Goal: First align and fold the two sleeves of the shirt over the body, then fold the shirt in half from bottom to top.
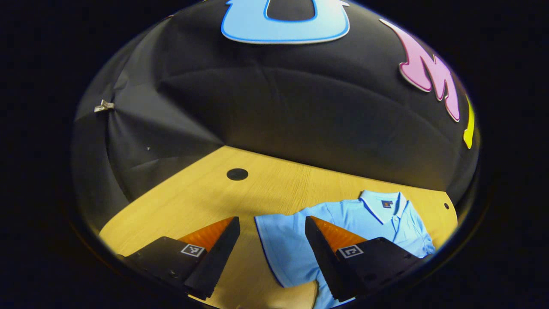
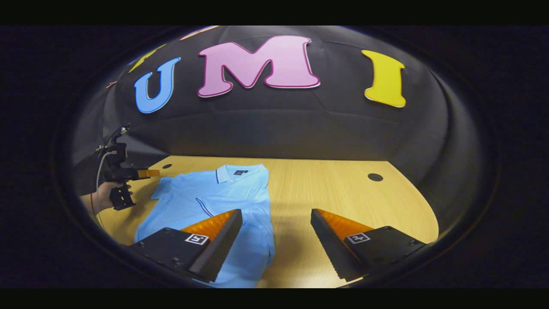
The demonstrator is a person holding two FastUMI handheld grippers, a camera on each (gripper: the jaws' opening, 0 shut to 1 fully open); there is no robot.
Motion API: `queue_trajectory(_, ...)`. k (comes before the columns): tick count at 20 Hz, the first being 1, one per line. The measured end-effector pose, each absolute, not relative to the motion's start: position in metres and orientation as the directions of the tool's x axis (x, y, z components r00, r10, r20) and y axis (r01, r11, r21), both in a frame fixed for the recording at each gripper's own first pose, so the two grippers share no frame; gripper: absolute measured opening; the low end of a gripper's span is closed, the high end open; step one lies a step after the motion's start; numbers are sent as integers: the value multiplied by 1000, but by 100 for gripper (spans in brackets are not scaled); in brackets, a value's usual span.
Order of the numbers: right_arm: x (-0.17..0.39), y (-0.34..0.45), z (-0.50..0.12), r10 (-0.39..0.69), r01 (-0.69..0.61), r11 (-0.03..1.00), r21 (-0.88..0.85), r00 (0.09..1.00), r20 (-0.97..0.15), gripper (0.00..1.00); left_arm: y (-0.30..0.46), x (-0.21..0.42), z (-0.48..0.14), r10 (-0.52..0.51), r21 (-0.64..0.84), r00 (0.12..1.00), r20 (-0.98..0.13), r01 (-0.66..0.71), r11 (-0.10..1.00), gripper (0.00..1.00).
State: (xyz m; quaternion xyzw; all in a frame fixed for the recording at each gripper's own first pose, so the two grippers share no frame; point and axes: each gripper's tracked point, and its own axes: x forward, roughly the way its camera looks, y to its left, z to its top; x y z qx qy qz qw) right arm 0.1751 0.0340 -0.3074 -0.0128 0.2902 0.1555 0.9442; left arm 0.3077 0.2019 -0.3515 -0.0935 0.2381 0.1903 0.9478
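Observation:
A light blue polo shirt (image 2: 240,201) lies flat on the wooden table (image 2: 343,193), collar (image 2: 236,171) toward the booth wall. One sleeve (image 2: 201,206) lies folded over the body, its dark trim showing. The other sleeve (image 1: 279,240) is spread out flat on the wood. My left gripper (image 1: 272,253) is open above that spread sleeve's edge, one finger over the cloth, the other over bare table. The right gripper (image 2: 276,240) is open over the shirt's straight folded edge. Farther off in the right gripper view, a hand (image 2: 101,193) holds the left gripper (image 2: 151,173) beside the spread sleeve.
Round cable holes (image 1: 237,174) (image 2: 375,177) sit in the tabletop near the back. Bare wood stretches beside the shirt in both views. The black cloth wall (image 2: 279,128) closes the table's back and sides.

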Motion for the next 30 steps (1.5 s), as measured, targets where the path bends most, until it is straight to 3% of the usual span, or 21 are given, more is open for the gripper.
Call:
queue_trajectory(8,176,-6,-332,219,-241,969,43,776,-592,100,211,332,-396,309,24,764,-567,-360,933,98)
queue_trajectory(10,176,-8,-336,217,-230,972,57,767,-604,100,201,336,-399,272,30,762,-588,-315,949,90)
queue_trajectory(11,176,-8,-338,219,-225,972,67,764,-608,100,197,339,-400,242,25,766,-596,-284,958,85)
queue_trajectory(13,176,-8,-341,218,-219,973,74,763,-609,95,192,340,-400,212,21,766,-608,-251,968,59)
queue_trajectory(14,175,-7,-343,219,-220,973,75,761,-611,100,190,340,-400,210,22,765,-609,-249,968,46)
queue_trajectory(15,175,-5,-344,223,-223,972,77,759,-612,95,188,340,-400,200,16,765,-612,-241,970,34)
queue_trajectory(16,174,-4,-346,228,-227,970,81,757,-612,100,189,341,-399,202,15,767,-608,-243,970,33)
queue_trajectory(17,174,-3,-346,232,-231,969,83,755,-613,95,189,340,-398,203,16,768,-608,-244,970,19)
queue_trajectory(18,173,-3,-347,235,-234,969,83,753,-614,100,190,340,-397,206,17,769,-605,-246,969,16)
queue_trajectory(19,172,-3,-348,237,-236,968,83,752,-616,95,190,341,-397,211,18,770,-602,-252,968,10)
queue_trajectory(20,172,-4,-347,238,-237,968,84,752,-615,100,190,341,-395,223,29,767,-602,-258,966,8)
queue_trajectory(24,171,-14,-344,228,-234,970,71,761,-607,100,179,343,-376,262,124,767,-586,-234,964,6)
queue_trajectory(27,169,-20,-341,223,-221,972,78,766,-604,100,146,353,-344,219,117,803,-554,-186,976,6)
queue_trajectory(29,167,-22,-339,223,-215,973,86,767,-602,95,114,359,-325,169,89,825,-538,-144,986,6)
queue_trajectory(30,165,-23,-338,223,-215,973,87,767,-601,100,96,360,-317,141,72,835,-532,-122,990,6)
